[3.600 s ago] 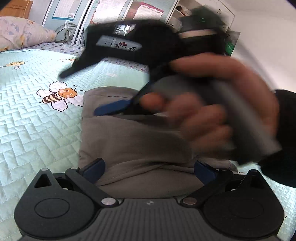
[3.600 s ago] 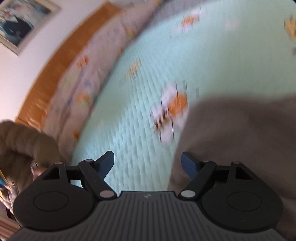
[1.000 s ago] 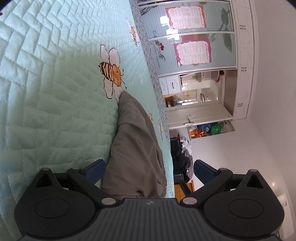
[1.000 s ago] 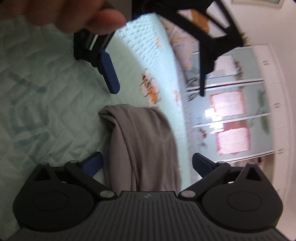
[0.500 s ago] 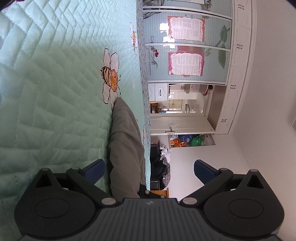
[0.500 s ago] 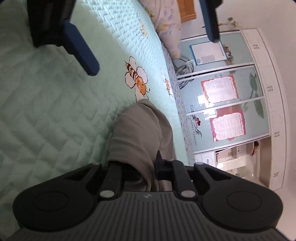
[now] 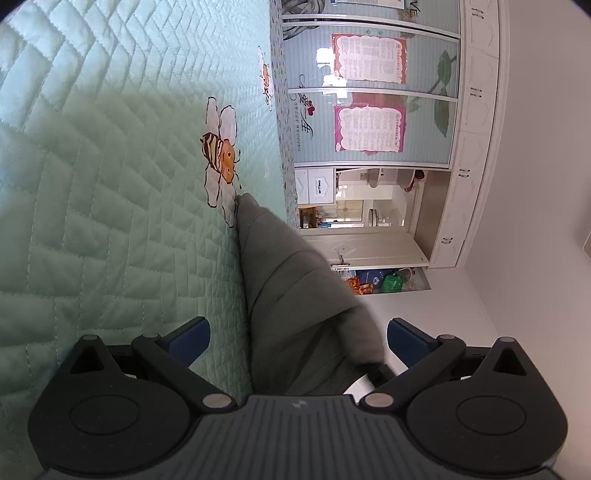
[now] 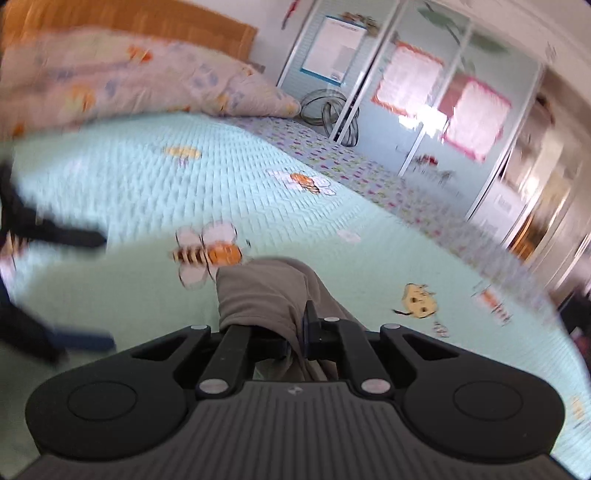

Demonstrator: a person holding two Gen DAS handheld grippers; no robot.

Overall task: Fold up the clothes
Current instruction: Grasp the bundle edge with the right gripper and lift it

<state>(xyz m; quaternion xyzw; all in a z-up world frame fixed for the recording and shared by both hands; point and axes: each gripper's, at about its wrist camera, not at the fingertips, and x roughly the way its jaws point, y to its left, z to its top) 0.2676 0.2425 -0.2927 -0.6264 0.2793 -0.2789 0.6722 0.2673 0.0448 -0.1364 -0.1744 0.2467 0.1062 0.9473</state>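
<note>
A grey folded garment (image 7: 291, 291) lies on the mint quilted bedspread (image 7: 110, 184). My left gripper (image 7: 298, 336) is open, rolled sideways, its blue fingertips on either side of the garment's near end without closing on it. My right gripper (image 8: 295, 332) is shut on the near edge of the same grey garment (image 8: 266, 291), which bunches up between the jaws. The left gripper's blue finger (image 8: 85, 341) shows blurred at the left of the right wrist view.
Bee prints (image 8: 207, 254) mark the bedspread. Pillows (image 8: 129, 81) and a wooden headboard (image 8: 129, 18) lie at the far end. Sliding wardrobe doors with posters (image 7: 369, 96) and an open doorway (image 7: 362, 206) stand beyond the bed's edge.
My right gripper has swung from a sideways roll to level while still clamped on the garment. My left gripper stayed open and moved closer over the garment's end.
</note>
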